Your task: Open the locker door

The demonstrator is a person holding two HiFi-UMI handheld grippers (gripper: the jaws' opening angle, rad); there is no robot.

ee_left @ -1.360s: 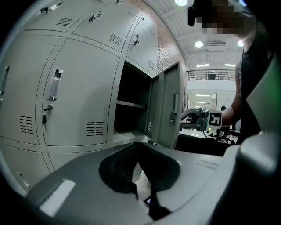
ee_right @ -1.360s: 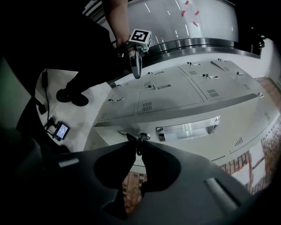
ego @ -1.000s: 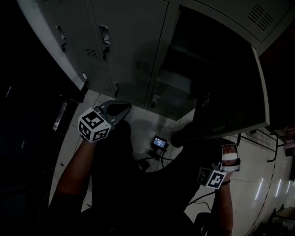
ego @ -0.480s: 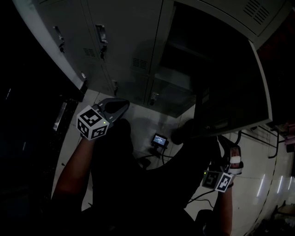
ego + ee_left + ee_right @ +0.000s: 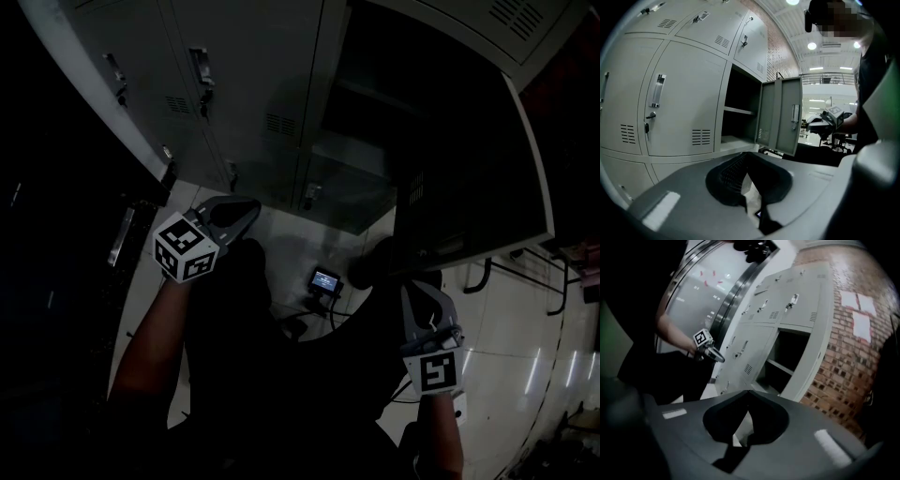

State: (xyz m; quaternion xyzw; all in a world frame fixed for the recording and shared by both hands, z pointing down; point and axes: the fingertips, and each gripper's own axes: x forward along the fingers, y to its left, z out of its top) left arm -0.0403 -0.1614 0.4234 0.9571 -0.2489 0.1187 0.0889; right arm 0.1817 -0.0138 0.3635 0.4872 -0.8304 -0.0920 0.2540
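The grey locker bank (image 5: pixel 253 84) fills the top of the head view. One locker door (image 5: pixel 469 159) stands swung wide open to the right, and its compartment (image 5: pixel 370 103) shows a shelf inside. My right gripper (image 5: pixel 410 291) hangs below the door's lower edge, shut on nothing and apart from the door. My left gripper (image 5: pixel 249 206) is low on the left near the closed lockers, shut and empty too. The left gripper view shows the open door (image 5: pixel 783 117) and the right gripper (image 5: pixel 830 119) beyond it. The right gripper view shows the open compartment (image 5: pixel 787 355) and the left gripper (image 5: pixel 711 354).
A small device with a lit screen (image 5: pixel 325 279) lies on the pale floor among cables (image 5: pixel 302 323). Closed locker doors with handles (image 5: pixel 199 67) are to the left. A brick wall (image 5: pixel 862 333) stands beside the lockers. Dark tube legs (image 5: pixel 511 267) cross the floor at the right.
My right gripper has drawn away from the door's lower right corner, moving left and turning so its marker cube faces up. The left gripper has hardly moved.
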